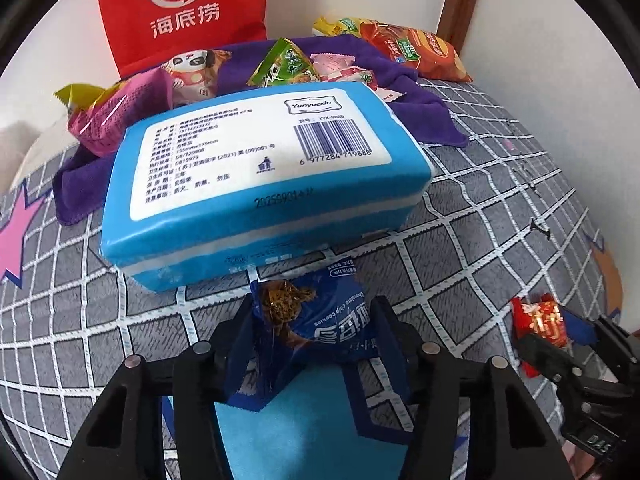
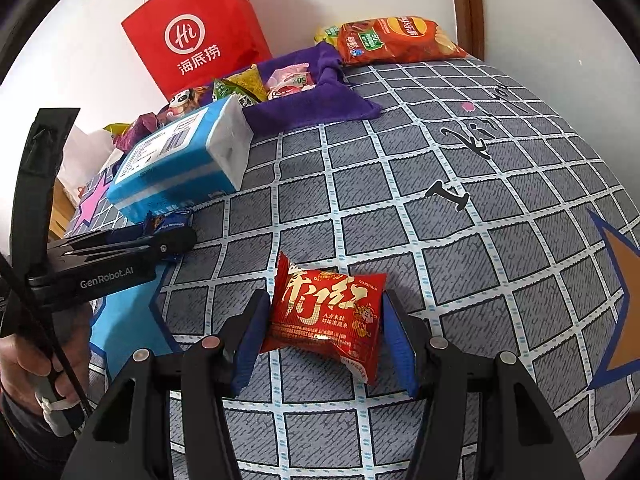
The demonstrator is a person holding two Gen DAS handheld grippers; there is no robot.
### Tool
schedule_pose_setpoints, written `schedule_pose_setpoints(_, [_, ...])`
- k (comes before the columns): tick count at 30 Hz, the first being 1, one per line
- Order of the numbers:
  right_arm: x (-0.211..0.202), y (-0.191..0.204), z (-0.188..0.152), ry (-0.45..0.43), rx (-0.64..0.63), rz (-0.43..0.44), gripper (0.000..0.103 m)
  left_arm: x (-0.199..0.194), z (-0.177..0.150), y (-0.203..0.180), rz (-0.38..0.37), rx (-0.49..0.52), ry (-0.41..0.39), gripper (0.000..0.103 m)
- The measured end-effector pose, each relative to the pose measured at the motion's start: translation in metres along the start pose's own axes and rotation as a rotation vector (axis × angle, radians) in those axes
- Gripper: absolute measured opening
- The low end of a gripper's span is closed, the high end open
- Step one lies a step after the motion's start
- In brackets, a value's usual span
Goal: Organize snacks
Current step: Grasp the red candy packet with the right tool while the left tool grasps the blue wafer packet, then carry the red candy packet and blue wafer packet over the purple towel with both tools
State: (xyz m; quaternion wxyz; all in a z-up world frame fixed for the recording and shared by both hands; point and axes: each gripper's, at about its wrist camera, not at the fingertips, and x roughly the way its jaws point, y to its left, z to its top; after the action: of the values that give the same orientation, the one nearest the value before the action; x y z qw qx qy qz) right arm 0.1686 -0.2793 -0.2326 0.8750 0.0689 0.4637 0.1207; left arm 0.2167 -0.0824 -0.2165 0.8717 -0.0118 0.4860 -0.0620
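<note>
A blue chocolate chip cookie packet (image 1: 320, 320) sits crumpled between the fingers of my left gripper (image 1: 312, 312), and both pads press on it. It lies just in front of a blue tissue pack (image 1: 260, 176). In the right wrist view the left gripper (image 2: 176, 236) reaches in from the left with the blue packet (image 2: 172, 220) at its tip. My right gripper (image 2: 326, 300) is shut on a red snack packet (image 2: 328, 316), low over the grey checked bedcover (image 2: 440, 220). From the left wrist view, that red packet (image 1: 538, 320) and the right gripper (image 1: 560, 344) show at the far right.
A purple cloth (image 1: 420, 108) behind the tissue pack holds several snack packets. An orange chips bag (image 1: 416, 52) lies at the back right and a red paper bag (image 1: 180, 12) stands against the wall. A wooden post (image 1: 464, 0) rises at the back. A hand (image 2: 24, 368) holds the left gripper.
</note>
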Motion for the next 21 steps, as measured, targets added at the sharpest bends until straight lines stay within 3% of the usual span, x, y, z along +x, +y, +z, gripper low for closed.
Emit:
schedule_pose_setpoints(7, [-0.001,0.003,-0.003,0.005,0.002,-0.012,0.056,-0.008,-0.007,0.019,-0.104,-0.104,0.022,0.046])
schedule_pose_setpoints(21, [-0.015,0.028,0.002,0.010,-0.037,0.010,0.055,-0.033,-0.021,0.047,-0.153,-0.133,-0.004,0.045])
